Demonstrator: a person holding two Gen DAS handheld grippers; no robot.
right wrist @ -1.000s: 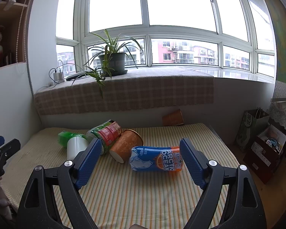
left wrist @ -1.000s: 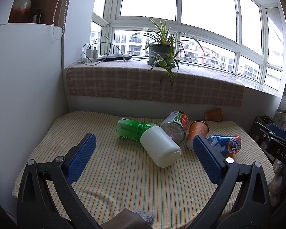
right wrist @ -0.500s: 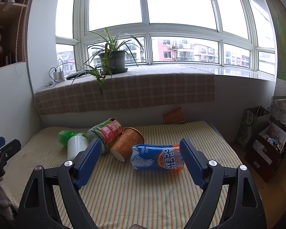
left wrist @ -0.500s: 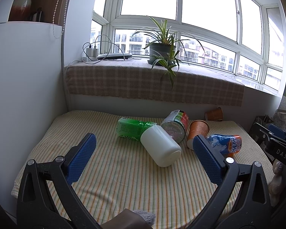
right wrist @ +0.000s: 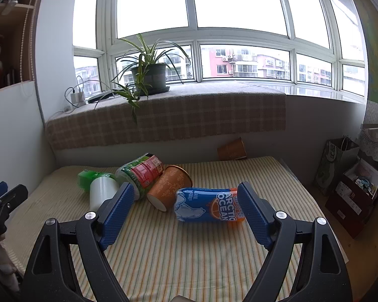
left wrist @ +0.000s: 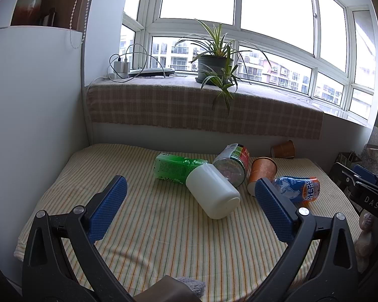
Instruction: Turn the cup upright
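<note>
An orange paper cup lies on its side on the striped cloth, its white base toward me; it also shows in the left wrist view. My right gripper is open and empty, a little short of the cup. My left gripper is open and empty, hovering in front of a white jar. A second orange cup lies tipped at the back against the wall.
Beside the cup lie a blue and orange Arctic Ocean bottle, a red and green labelled jar and a green bottle. A potted plant stands on the sill. Bags and boxes stand on the floor at right.
Both views have shifted very slightly; the right gripper has edged a bit closer to the objects. Nothing was taken hold of.
</note>
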